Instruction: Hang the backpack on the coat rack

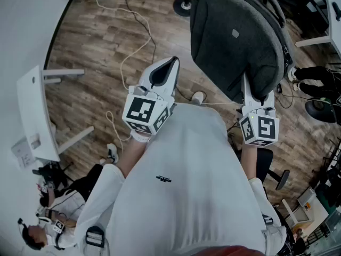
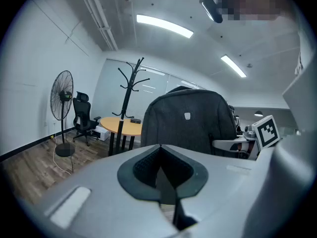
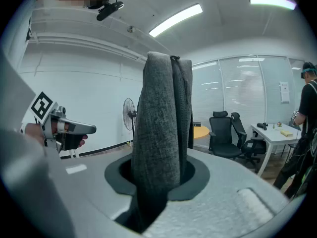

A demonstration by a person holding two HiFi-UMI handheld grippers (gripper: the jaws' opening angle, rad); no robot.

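I hold a dark grey backpack (image 1: pixel 234 41) up in front of me over the wooden floor. My right gripper (image 1: pixel 259 96) is shut on a grey fabric part at its right edge, and in the right gripper view that fabric (image 3: pixel 163 113) rises thick between the jaws of my right gripper (image 3: pixel 161 177). My left gripper (image 1: pixel 171 63) is to the left of the backpack, apart from it, with its jaws together and nothing in them. In the left gripper view, the backpack (image 2: pixel 188 123) hangs beyond my left gripper (image 2: pixel 159 150). The black coat rack (image 2: pixel 130 90) stands further off, left of the backpack.
A standing fan (image 2: pixel 62 103), a black office chair (image 2: pixel 81 118) and a round wooden table (image 2: pixel 121 126) surround the rack. A white desk (image 1: pixel 34 116) and floor cables (image 1: pixel 133 31) lie at my left. A person (image 3: pixel 307 118) stands by a white desk (image 3: pixel 275 133) at the right.
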